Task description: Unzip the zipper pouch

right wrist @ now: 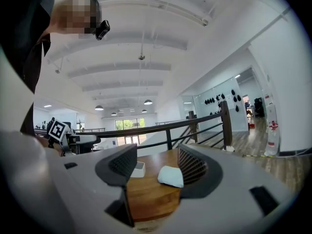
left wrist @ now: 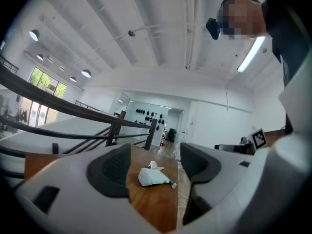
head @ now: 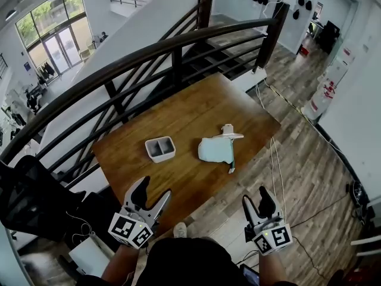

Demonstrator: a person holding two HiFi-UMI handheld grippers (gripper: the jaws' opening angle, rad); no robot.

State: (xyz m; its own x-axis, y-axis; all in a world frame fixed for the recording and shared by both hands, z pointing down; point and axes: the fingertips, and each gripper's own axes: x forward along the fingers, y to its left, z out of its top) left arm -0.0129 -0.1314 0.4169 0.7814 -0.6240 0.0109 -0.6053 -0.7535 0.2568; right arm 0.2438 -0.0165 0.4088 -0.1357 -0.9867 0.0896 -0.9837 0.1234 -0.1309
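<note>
A pale blue-white zipper pouch (head: 215, 149) lies on the wooden table (head: 190, 115), right of centre, with a white strap or pull at its far end and a small tab at its near right corner. The left gripper view shows the pouch (left wrist: 153, 177) far ahead, and the right gripper view shows the pouch (right wrist: 170, 176) too. My left gripper (head: 153, 194) hovers short of the table's near edge, jaws open and empty. My right gripper (head: 256, 200) hangs over the floor beyond the near right edge, also open and empty. Both are well short of the pouch.
A small white two-compartment tray (head: 160, 149) sits on the table left of the pouch, and the tray (right wrist: 138, 168) shows in the right gripper view. A dark curved railing (head: 172, 49) runs behind the table over a stairwell. Cables (head: 274, 159) trail across the wood floor at the right.
</note>
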